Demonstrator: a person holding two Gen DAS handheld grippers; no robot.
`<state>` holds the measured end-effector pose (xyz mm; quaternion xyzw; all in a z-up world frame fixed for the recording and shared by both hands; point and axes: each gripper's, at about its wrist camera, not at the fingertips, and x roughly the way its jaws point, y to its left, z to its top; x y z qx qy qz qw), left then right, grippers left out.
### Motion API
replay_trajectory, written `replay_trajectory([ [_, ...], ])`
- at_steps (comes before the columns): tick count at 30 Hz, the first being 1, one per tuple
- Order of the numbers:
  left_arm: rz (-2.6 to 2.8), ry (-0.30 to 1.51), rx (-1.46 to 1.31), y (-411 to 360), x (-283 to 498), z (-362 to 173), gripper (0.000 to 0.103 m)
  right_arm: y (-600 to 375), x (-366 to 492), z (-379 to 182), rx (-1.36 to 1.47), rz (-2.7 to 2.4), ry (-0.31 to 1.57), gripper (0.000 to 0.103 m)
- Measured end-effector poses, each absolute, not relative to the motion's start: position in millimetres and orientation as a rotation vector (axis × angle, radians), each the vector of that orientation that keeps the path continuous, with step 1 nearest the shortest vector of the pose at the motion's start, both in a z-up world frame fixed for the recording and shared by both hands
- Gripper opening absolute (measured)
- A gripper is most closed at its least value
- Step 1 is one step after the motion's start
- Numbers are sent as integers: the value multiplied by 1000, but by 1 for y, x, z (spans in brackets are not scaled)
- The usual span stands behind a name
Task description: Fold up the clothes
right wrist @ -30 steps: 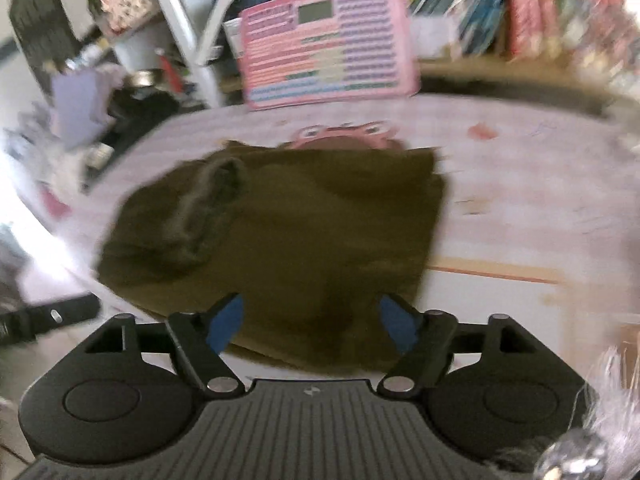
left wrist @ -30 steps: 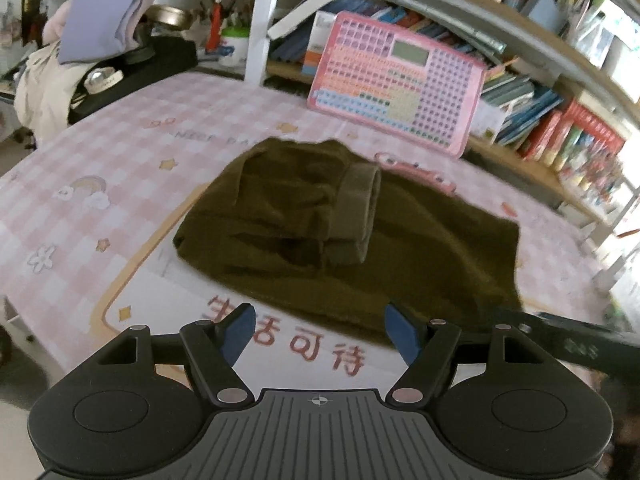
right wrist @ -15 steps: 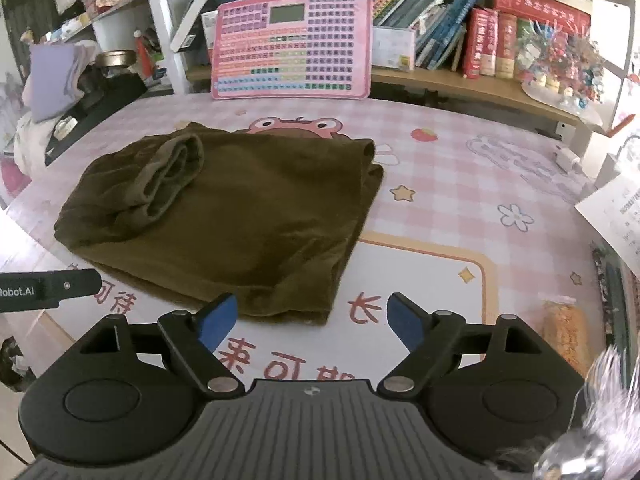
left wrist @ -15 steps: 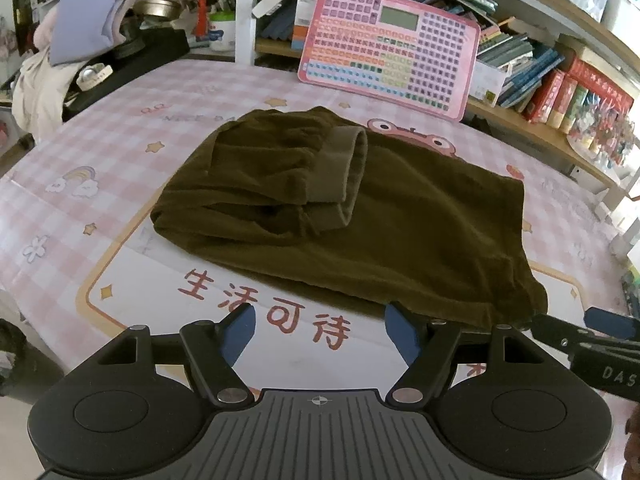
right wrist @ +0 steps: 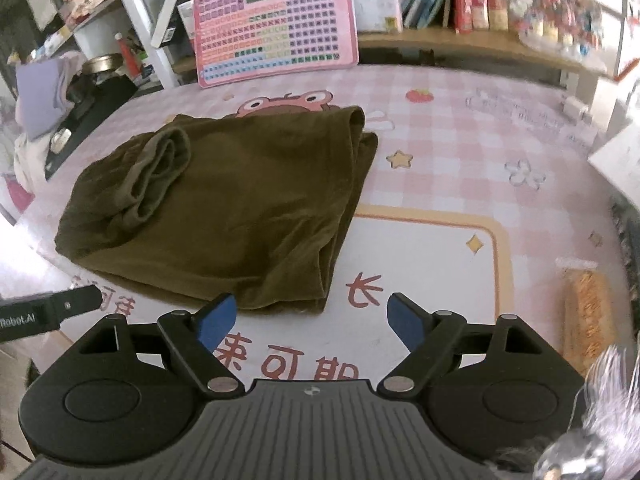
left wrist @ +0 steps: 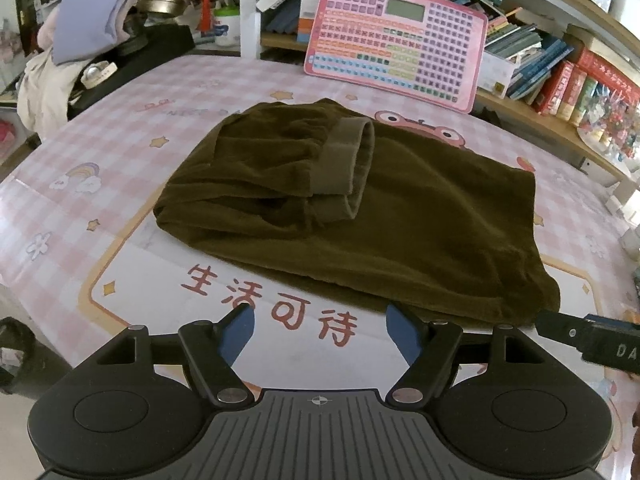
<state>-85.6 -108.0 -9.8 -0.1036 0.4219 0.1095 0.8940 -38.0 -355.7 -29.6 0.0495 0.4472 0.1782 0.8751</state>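
A dark olive-brown garment (left wrist: pixel 360 208) lies folded on the pink checked table mat (left wrist: pixel 120 160), with a ribbed cuff (left wrist: pixel 344 164) turned up on top at its left half. It also shows in the right wrist view (right wrist: pixel 224 208). My left gripper (left wrist: pixel 320 330) is open and empty, just short of the garment's near edge. My right gripper (right wrist: pixel 310 318) is open and empty, at the garment's near right corner. The right gripper's finger shows at the right edge of the left wrist view (left wrist: pixel 592 338). The left gripper's finger shows at the left of the right wrist view (right wrist: pixel 48 308).
A pink toy keyboard board (left wrist: pixel 396 36) leans against bookshelves (left wrist: pixel 560 68) behind the table. A pile of clothes and a black case (left wrist: pixel 100 52) sit at the far left. A snack packet (right wrist: pixel 588 308) lies on the mat at the right.
Both grippers have pulled back toward the near edge of the table, away from the garment, and stay open. The garment has not moved.
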Motion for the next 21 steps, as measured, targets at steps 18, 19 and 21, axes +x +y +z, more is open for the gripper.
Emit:
replay_trajectory([
  [18,53,825,5,-140,-74,-2,75,-382,28,-69,731,421,1195,24],
  [19,48,831,21,-143,-73,-3,75,-383,30,-71,752,424,1202,23],
  [21,29,831,49,-148,-72,-3,75,-387,30,-72,777,431,1202,23],
])
